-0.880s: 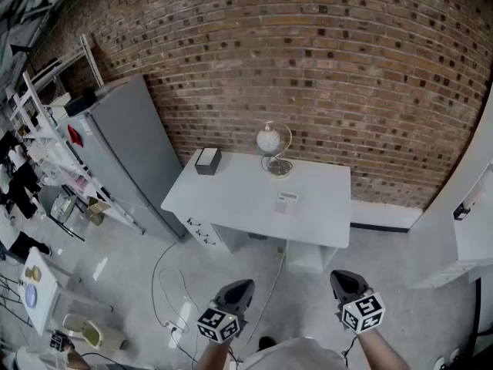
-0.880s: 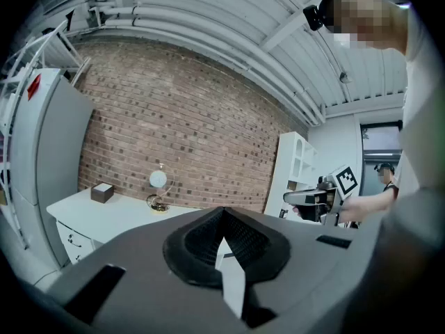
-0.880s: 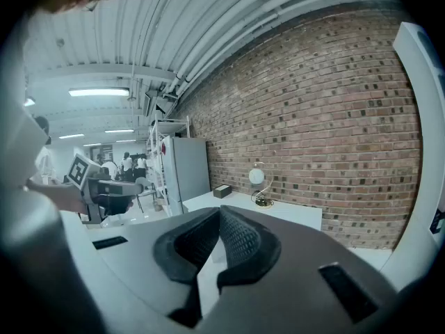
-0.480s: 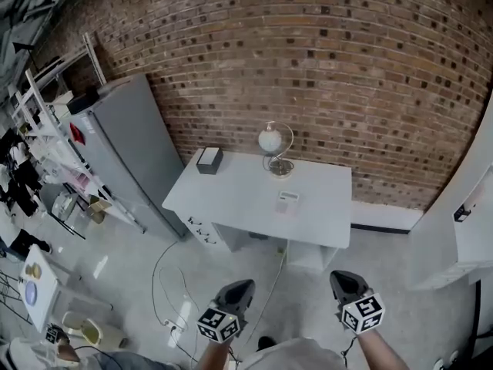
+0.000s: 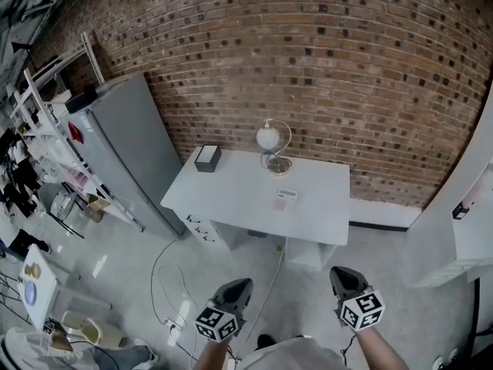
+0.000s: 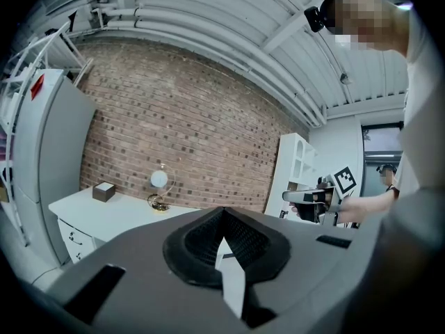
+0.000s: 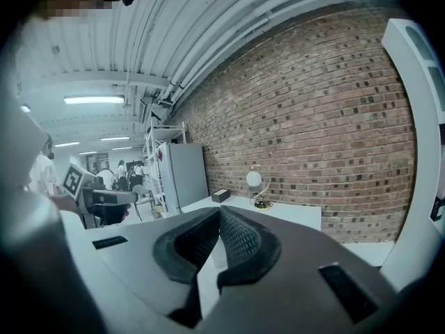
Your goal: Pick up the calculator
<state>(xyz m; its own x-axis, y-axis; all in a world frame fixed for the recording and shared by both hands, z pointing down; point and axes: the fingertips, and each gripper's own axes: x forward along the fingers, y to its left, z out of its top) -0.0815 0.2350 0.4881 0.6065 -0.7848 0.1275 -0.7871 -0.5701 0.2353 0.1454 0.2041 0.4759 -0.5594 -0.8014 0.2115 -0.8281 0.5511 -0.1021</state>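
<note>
The person wears a pale grey top (image 5: 286, 354); its light sleeve (image 6: 421, 117) fills the right edge of the left gripper view. The left hand-held gripper (image 5: 243, 284) and the right hand-held gripper (image 5: 340, 273) look alike. Each has a dark grey, matt plastic shell tapering to a wedge, black ribbed pads (image 6: 243, 239) at the front and rectangular slots sunk into its top face. At the rear sits a white cube (image 5: 217, 324) printed with black square markers.

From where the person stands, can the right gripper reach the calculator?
Probably not yet: the right gripper hangs well short of the desk, floor between. Nothing crowds the calculator.
</note>
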